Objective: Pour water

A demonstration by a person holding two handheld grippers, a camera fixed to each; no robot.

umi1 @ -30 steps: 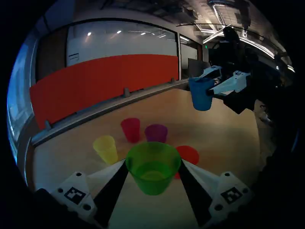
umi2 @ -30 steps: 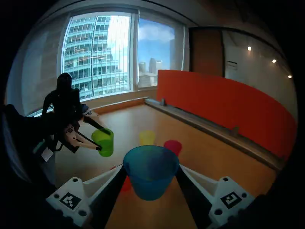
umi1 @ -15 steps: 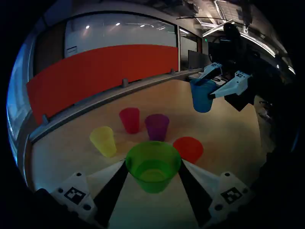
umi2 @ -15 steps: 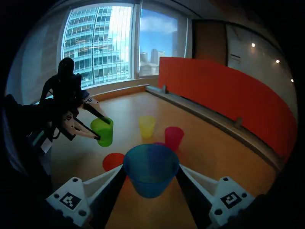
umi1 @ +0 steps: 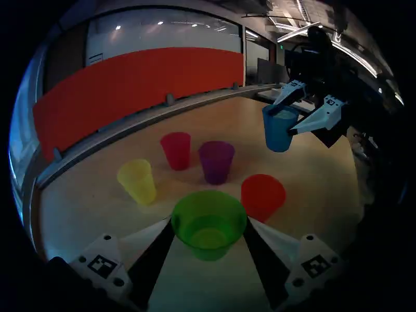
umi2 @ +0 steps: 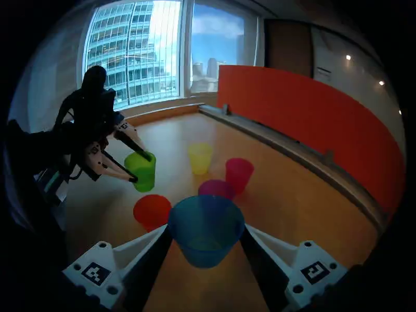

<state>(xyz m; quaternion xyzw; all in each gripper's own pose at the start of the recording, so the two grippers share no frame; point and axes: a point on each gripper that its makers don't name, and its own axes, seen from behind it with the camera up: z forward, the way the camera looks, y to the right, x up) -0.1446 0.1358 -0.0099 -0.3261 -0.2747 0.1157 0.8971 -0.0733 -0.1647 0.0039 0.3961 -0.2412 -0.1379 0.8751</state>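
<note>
Left gripper [umi1: 208,222] has its 2 fingers clamped on a green cup [umi1: 209,236]; right gripper [umi2: 206,229] likewise grips a blue cup [umi2: 206,242]; purple cup [umi1: 216,161] just beyond.

Light wooden tabletop [umi1: 322,171] edged by a long orange partition [umi1: 140,88]. At one end, 2 tall windows [umi2: 156,52] show glass towers and blue sky. Bright strip lights [umi1: 294,36] line a dark office ceiling.

The left gripper [umi1: 208,222] held a green cup [umi1: 209,231], the right gripper [umi2: 206,228] a blue cup [umi2: 206,239]; ahead stood a yellow cup [umi1: 137,180], pink cup [umi1: 176,150], purple cup [umi1: 216,161], red cup [umi1: 262,195].
</note>
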